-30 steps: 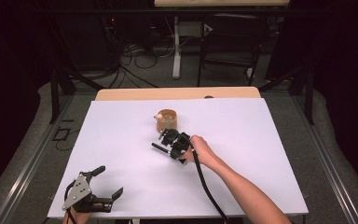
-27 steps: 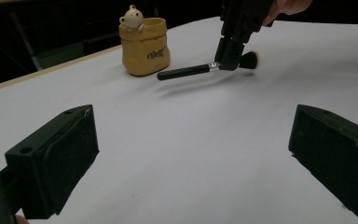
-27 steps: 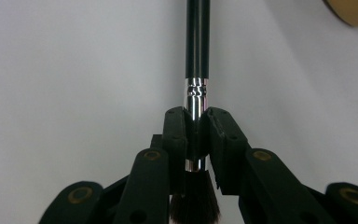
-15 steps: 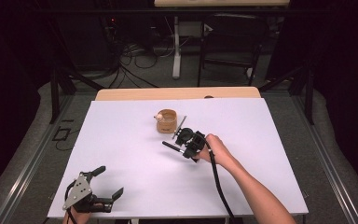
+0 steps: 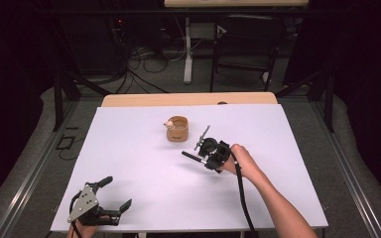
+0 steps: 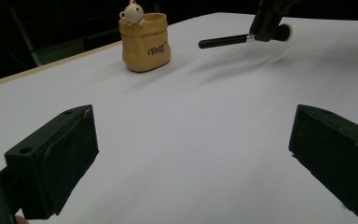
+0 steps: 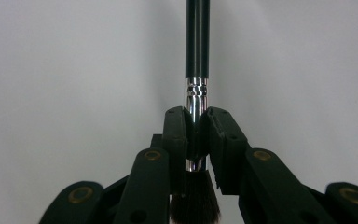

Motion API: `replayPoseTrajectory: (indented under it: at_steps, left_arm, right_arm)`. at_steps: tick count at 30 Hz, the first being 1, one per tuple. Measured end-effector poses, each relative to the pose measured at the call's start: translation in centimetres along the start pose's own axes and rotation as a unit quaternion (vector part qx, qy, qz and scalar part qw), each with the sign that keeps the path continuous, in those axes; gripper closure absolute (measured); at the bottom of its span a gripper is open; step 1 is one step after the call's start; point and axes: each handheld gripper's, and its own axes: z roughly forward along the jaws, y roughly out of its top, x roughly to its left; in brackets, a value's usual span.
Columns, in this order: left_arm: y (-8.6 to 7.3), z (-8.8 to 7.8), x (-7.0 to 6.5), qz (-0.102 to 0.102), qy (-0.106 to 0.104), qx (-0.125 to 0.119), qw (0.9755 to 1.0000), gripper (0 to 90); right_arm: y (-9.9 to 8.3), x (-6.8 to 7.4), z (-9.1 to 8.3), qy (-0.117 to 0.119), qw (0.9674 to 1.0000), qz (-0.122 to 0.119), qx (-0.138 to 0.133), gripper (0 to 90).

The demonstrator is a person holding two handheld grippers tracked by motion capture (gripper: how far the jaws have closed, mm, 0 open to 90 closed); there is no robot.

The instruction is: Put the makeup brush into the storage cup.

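A black-handled brush (image 7: 197, 42) is clamped at its silver ferrule in the right gripper's (image 5: 213, 153) jaws, held above the desk (image 5: 144, 163) at four o'clock from the bag-shaped holder (image 5: 178, 129). The left gripper's (image 5: 110, 194) jaws are spread apart, nothing between them.

Right gripper (image 5: 204, 152): we record it, a second back, close against the front right of the sack-shaped holder (image 5: 178, 129); we now find it clear of the holder, further right and nearer the person.

Brush (image 5: 192, 156): we note it carried along in the clamped jaws, its black handle now pointing left over bare white table (image 5: 129, 163), apart from the holder.

Right forearm (image 5: 273, 203): we log it drawn back rightward with the gripper.
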Motion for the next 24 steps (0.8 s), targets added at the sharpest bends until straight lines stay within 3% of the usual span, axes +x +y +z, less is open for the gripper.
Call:
replayPoseTrajectory:
  at_steps: [10,24]
  left_arm:
    - [0.0,0.2,-0.1,0.003,-0.003,0.006,1.0000,1.1]
    - [0.1,0.7,-0.2,0.002,-0.013,0.020,0.9997,0.7]
  right_arm:
    - [-1.7,0.2,-1.2,-0.003,0.9998,-0.008,-0.016,77.8]
    - [-2.9,1.1,-2.0,0.000,0.9988,-0.049,-0.010,77.7]
